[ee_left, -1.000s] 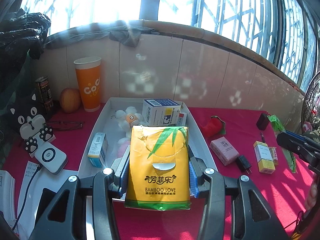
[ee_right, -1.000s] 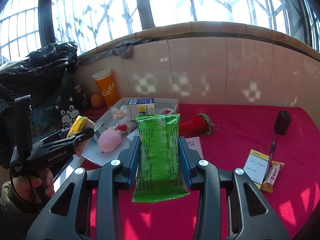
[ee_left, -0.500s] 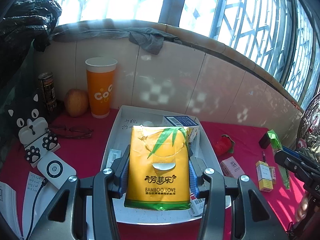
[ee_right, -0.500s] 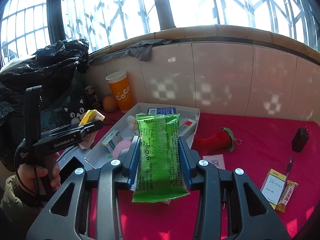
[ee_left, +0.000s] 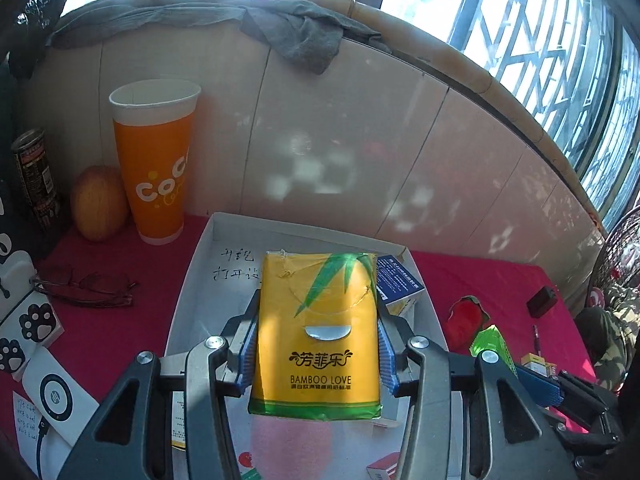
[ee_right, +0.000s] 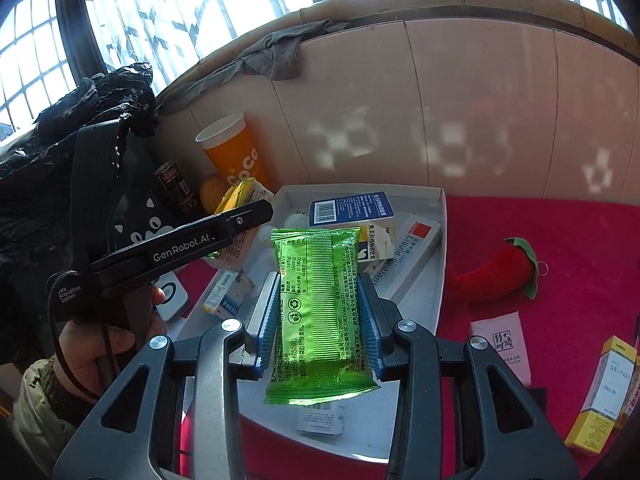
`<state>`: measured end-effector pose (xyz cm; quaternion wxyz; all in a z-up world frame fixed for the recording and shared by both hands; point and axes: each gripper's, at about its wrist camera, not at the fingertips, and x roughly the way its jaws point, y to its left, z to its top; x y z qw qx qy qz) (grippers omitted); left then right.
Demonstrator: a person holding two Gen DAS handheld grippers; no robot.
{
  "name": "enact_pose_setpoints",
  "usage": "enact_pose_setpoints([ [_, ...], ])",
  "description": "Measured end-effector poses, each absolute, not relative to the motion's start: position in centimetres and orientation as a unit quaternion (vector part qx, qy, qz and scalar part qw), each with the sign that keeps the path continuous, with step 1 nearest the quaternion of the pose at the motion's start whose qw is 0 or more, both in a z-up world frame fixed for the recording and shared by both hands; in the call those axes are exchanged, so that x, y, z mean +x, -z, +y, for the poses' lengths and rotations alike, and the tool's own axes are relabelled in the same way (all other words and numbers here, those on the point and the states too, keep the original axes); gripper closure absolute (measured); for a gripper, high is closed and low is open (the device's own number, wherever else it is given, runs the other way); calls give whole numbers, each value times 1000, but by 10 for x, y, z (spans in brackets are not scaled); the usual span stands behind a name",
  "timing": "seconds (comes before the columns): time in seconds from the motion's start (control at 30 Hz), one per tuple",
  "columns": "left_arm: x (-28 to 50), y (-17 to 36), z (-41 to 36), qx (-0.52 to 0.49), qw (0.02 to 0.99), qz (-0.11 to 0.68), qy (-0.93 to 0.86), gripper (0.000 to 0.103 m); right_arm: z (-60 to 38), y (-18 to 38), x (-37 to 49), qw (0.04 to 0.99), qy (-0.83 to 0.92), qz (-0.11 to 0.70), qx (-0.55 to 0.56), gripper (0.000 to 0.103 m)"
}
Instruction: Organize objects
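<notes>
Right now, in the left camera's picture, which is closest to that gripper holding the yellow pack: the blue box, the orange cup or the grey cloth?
1. Blue box, in the tray, just right of the left gripper.
2. Orange cup, back left on the red cloth.
3. Grey cloth, up on the ledge.

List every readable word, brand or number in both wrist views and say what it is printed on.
"BAMBOO LOVE": yellow tissue pack held in the left gripper.
"CoC": orange cup, rest cut off.
"GenRobot.AI": side of the left gripper, seen in the right wrist view.
"Liquid": white box in the tray.
"0596-6050601": green snack pack in the right gripper.
Handwriting on the tray floor, the blue box and the other print: too small.
</notes>
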<state>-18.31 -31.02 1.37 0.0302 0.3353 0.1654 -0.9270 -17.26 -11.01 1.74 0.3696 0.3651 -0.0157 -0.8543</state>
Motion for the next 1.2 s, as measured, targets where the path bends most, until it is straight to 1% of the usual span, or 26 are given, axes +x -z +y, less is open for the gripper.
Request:
enact_pose_setpoints([
  [0.17,-193,-3,-319,338,41,192,920,53,-128,7,-184,366,841,-20,397,66],
  [0.23,-193,-4,-320,336,47,189,921,52,-133,12,-184,362,843,-15,399,66],
  [0.3,-189,-6,-319,329,54,180,926,35,-136,14,-184,358,846,-9,395,65],
  [0.33,-187,-10,-318,318,54,176,930,14,-136,15,-185,358,846,-9,394,63],
  [0.37,-183,-14,-316,304,55,172,935,0,-135,16,-185,359,847,-10,393,54],
  [0.4,-178,-20,-315,287,58,165,942,0,-134,16,-186,359,847,-14,393,38],
  [0.43,-173,-26,-313,273,69,156,947,0,-131,16,-186,358,848,-20,391,30],
  [0.47,-169,-33,-312,262,84,149,950,0,-128,15,-186,355,850,-26,387,18],
  [0.57,-154,-53,-312,225,98,157,957,0,-118,11,-182,344,860,-33,375,17],
  [0.67,-136,-71,-307,191,86,171,963,0,-104,5,-177,333,869,-47,363,17],
  [0.83,-113,-90,-287,164,57,174,969,0,-85,-3,-163,324,876,-65,350,17],
  [1.07,-102,-98,-250,166,9,158,973,0,-48,-10,-155,291,893,-71,335,17],
  [1.2,-111,-86,-222,203,-13,138,969,0,-3,-7,-160,250,906,-93,328,17],
])
